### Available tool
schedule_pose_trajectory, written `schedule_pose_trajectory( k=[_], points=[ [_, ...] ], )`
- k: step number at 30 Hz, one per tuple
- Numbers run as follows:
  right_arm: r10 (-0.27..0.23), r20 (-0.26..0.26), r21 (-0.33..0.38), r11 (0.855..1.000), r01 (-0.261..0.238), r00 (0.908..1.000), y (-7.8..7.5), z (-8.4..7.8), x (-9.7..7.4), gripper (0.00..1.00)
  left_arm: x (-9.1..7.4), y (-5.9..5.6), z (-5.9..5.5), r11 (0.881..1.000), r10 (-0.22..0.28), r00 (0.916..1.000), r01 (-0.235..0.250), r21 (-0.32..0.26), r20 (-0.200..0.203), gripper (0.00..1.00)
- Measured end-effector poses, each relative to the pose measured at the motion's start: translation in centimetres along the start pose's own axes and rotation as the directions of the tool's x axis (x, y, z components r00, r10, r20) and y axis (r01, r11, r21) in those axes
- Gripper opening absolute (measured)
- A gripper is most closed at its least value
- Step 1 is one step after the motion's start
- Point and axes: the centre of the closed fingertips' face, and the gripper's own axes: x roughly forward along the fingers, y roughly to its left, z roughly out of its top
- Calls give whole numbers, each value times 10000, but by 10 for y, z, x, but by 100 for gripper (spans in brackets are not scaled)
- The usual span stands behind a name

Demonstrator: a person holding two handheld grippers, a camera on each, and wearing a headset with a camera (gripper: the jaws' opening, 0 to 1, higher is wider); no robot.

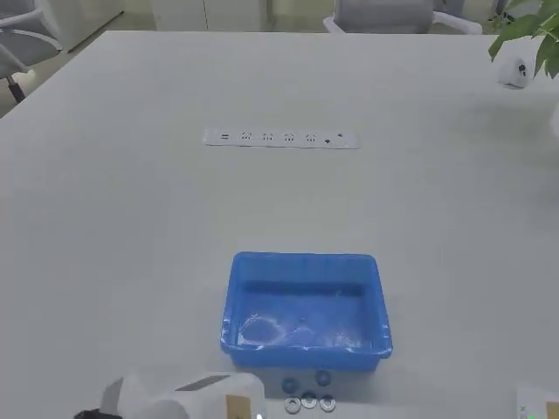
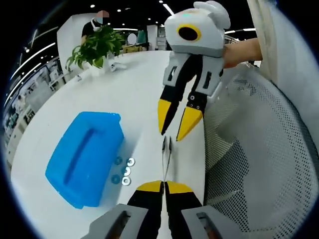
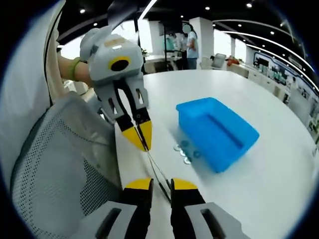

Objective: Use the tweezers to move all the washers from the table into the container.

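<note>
1. The left claw (image 2: 164, 186) is clamped shut on one end of the tweezers (image 2: 165, 155), near the edge of the tabletop (image 1: 131, 218).
2. The right claw (image 3: 160, 183) faces it. Its jaws stand apart on either side of the tweezers' other end and do not pinch them.
3. 5 washers (image 1: 309, 401) lie clustered on the tabletop, just beside the near wall of the blue container (image 1: 304, 259) and outside it.
</note>
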Motion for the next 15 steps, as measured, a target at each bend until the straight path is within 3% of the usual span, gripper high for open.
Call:
schedule_pose_trajectory(
  k=[7, 15],
  points=[
    [242, -134, -668, 9975, -250, 9996, 1, 1, 8, 12, -17, -2, 25, 9998, 177, 9984, -179, 22, 534, 0],
    [631, -96, -1338, 9890, -638, 9980, 5, 10, 19, 9, -29, -4, 47, 9970, 266, 9974, -314, 714, 674, 0]
  ],
)
